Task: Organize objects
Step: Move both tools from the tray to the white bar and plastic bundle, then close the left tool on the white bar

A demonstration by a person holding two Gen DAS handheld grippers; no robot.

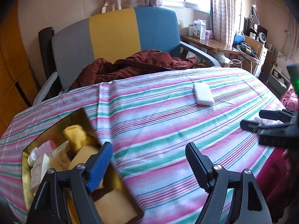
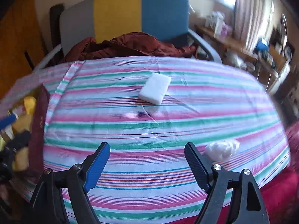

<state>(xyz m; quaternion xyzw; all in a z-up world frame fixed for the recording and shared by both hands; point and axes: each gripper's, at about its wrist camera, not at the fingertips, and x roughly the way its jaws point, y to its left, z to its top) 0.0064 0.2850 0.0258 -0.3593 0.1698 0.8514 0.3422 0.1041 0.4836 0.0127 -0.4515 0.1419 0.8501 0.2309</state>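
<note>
two released tools over a table draped in pink, green and white striped cloth [image 2: 149,127]: the left tool [image 1: 148,163] hangs empty beside the gold-lined box [image 1: 78,115] already packed with yellow sponges, likely the collecting point. the right tool [image 2: 146,163], jaws apart, faces the white rectangular foam block [image 2: 155,90] lying loose mid-table, a crumpled clear plastic wad [image 2: 222,149] just beside it.

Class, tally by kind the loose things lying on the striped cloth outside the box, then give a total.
White rectangular sponge: 1
Crumpled clear plastic wrapper: 1
Total: 2
</note>
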